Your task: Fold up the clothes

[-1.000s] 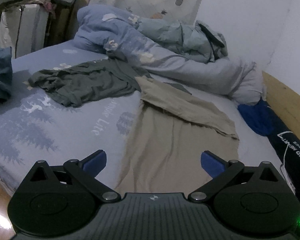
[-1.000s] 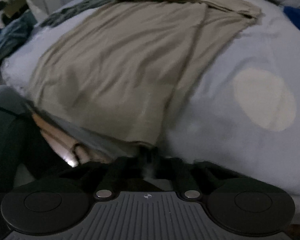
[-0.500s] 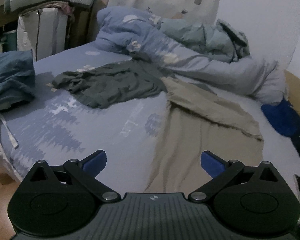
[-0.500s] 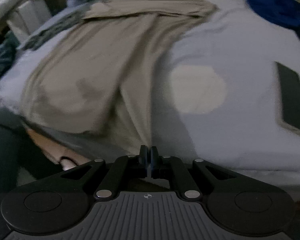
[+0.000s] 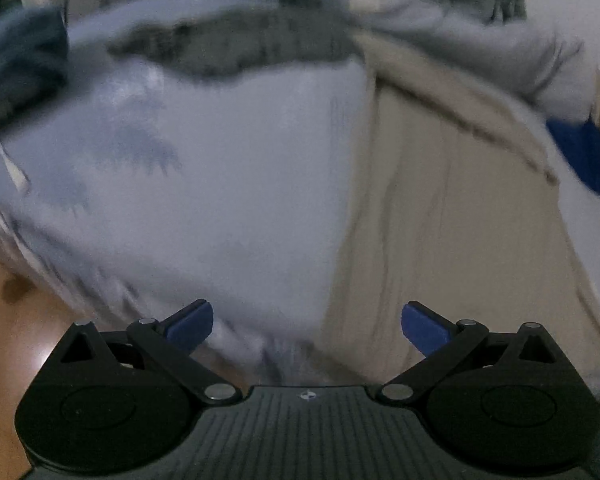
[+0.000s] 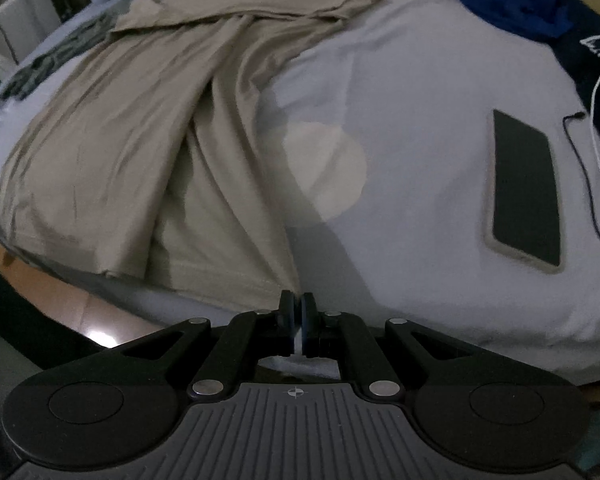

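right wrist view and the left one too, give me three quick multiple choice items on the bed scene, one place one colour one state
1. Where does the phone lie?
A. on the beige garment
B. on the bare sheet, to the garment's right
C. on the floor

2. What colour is the spread garment?
A. beige
B. red
C. black

3. How do the grippers stand?
A. both open
B. left shut, right open
C. left open, right shut

Answers: 1 B, sheet surrounds it. 2 A, plainly beige. 3 C, the left gripper has blue pads wide apart; the right gripper has pads together at the garment's hem.

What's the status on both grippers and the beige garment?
Left gripper open, holding nothing. Right gripper shut on the beige garment at its near hem. Phone on the bed, right of the garment, not touching.
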`<state>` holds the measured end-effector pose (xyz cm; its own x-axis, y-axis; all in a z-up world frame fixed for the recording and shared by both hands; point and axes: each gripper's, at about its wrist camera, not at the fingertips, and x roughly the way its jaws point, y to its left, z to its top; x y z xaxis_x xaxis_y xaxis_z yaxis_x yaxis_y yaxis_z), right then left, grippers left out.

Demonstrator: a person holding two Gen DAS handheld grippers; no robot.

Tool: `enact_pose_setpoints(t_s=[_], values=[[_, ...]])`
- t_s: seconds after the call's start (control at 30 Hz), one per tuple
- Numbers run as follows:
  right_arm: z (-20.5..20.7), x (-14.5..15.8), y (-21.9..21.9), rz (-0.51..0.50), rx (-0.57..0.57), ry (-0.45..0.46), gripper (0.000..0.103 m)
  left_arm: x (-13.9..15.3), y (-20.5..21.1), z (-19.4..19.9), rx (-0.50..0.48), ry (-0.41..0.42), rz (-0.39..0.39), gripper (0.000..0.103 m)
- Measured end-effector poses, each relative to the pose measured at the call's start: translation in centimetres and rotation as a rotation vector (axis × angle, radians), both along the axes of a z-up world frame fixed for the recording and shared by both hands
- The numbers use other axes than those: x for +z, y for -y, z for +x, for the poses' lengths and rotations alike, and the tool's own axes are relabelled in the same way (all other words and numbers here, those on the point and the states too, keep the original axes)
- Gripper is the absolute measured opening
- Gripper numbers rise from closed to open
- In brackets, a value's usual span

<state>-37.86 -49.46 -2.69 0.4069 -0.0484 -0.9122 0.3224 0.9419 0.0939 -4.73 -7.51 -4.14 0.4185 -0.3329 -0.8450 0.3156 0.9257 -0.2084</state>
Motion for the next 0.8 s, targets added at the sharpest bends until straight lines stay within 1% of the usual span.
enact_pose_setpoints(t_s=[0.17, 0.2, 0.27, 0.33, 0.4, 0.5, 0.57, 0.63, 0.67, 0.7, 0.8], values=[[0.4, 0.8, 0.5, -0.034, 0.001, -0.03, 0.004, -2.3, 1.5, 0.2, -0.058, -0.035, -0.019, 0.103], [0.5, 0.9, 0.7, -0.037, 0.002, -0.036, 0.004, -2.7, 1.9, 0.3, -0.07, -0.042, -0.023, 0.102], [0.8, 1.1, 0.8, -0.046, 0.006, -0.048, 0.004, -3.4, 2.4, 0.7, -0.087, -0.073, -0.03, 0.095], [1.0, 1.3, 0.8, -0.049, 0.008, -0.053, 0.004, -4.0, 3.0, 1.2, -0.104, -0.103, -0.035, 0.08], [1.1, 1.5, 0.7, -0.05, 0.005, -0.057, 0.004, -4.6, 3.4, 1.4, -0.114, -0.129, -0.022, 0.074], [1.1, 1.8, 0.6, -0.05, 0.001, -0.057, 0.004, -5.0, 3.4, 1.9, -0.103, -0.153, -0.011, 0.064], [1.1, 1.9, 0.5, -0.048, -0.002, -0.056, 0.004, -5.0, 3.2, 1.8, -0.092, -0.154, -0.008, 0.054], [1.1, 1.9, 0.5, -0.046, -0.005, -0.054, 0.004, -5.1, 2.9, 1.8, -0.075, -0.157, -0.002, 0.035], [1.1, 1.8, 0.5, -0.045, -0.007, -0.055, 0.004, -5.1, 2.6, 1.8, -0.063, -0.171, -0.014, 0.026], [1.1, 1.7, 0.5, -0.044, -0.008, -0.057, 0.004, -5.1, 2.1, 2.0, -0.055, -0.186, -0.038, 0.01], [1.2, 1.7, 0.2, -0.039, 0.001, -0.061, 0.004, -4.6, 0.9, 1.7, -0.007, -0.204, -0.109, 0.009]])
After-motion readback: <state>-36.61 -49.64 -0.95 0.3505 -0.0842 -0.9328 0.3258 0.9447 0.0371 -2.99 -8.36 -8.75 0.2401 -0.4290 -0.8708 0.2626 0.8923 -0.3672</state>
